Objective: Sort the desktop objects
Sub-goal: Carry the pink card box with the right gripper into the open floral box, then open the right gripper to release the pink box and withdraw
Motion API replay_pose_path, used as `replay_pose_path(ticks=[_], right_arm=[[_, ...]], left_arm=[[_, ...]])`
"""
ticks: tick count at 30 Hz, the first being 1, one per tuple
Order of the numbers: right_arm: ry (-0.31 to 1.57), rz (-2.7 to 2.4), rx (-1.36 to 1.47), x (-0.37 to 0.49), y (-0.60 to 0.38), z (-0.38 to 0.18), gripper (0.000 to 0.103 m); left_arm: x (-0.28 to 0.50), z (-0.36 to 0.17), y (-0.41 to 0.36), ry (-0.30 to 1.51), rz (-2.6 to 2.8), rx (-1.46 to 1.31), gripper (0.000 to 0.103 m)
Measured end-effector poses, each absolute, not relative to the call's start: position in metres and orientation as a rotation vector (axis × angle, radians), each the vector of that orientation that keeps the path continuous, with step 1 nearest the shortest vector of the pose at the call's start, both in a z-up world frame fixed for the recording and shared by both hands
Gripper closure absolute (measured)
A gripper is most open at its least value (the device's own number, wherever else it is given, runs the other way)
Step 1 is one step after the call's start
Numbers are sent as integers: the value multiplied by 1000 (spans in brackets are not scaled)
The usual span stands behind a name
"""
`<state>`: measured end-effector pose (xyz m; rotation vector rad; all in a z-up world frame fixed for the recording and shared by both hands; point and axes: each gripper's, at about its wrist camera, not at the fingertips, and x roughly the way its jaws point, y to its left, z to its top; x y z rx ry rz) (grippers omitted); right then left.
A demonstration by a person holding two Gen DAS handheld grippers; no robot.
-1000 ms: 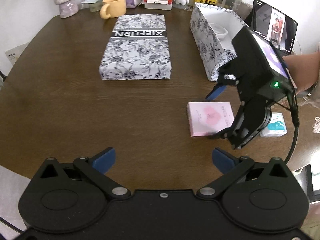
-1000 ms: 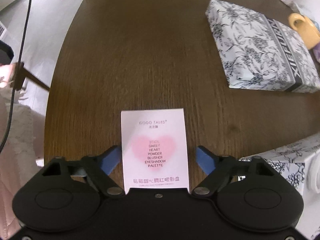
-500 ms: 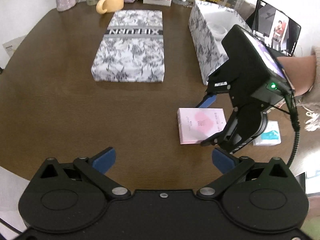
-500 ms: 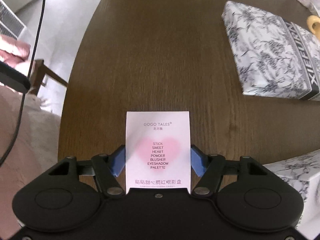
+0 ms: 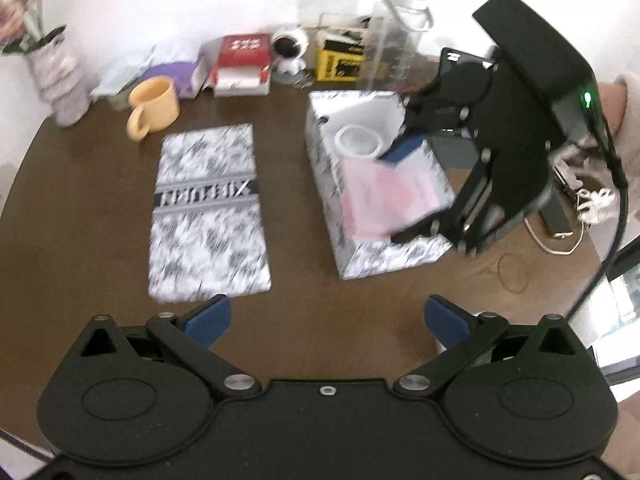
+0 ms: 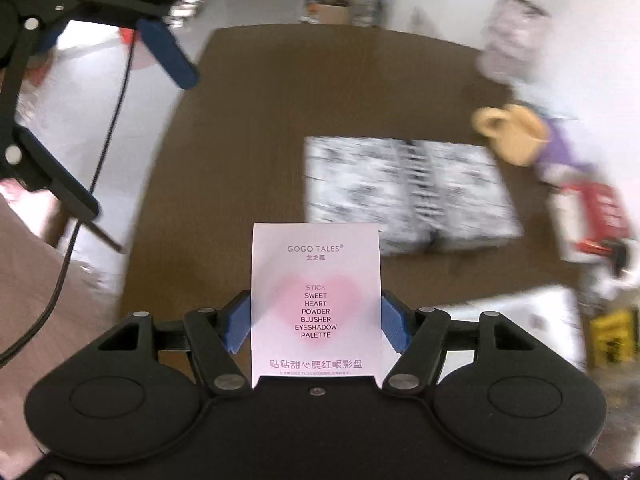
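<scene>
Gripping the pink palette box [image 6: 316, 300] between its closing pads, the right tool [image 5: 404, 192] is hovering it over the open patterned box [image 5: 332, 184] at 1 o'clock, release pending, while the left tool [image 5: 326, 318] is waiting open and empty.

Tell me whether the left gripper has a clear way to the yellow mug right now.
Probably yes. The left gripper is open and empty, and the yellow mug stands uncovered at the table's far left. Only the flat patterned lid lies between, low enough to pass over.
</scene>
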<state>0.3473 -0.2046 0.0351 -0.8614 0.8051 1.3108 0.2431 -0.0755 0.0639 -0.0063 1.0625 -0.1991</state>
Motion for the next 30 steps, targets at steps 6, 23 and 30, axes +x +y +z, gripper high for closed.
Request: replay_pose_path(ticks=[6,23,30], right_arm=[[858,1230,-907,392,-233,13,34],[1027,1389,-937,432,-190,-110,34],[1137,1428,-942,438,-193,-135,34]], left_arm=[[271,42,-107,1104,-210,5,0],[298,6,-108,1241,-70,-77,0],[304,-3,-113,1262,-69,-94,0]])
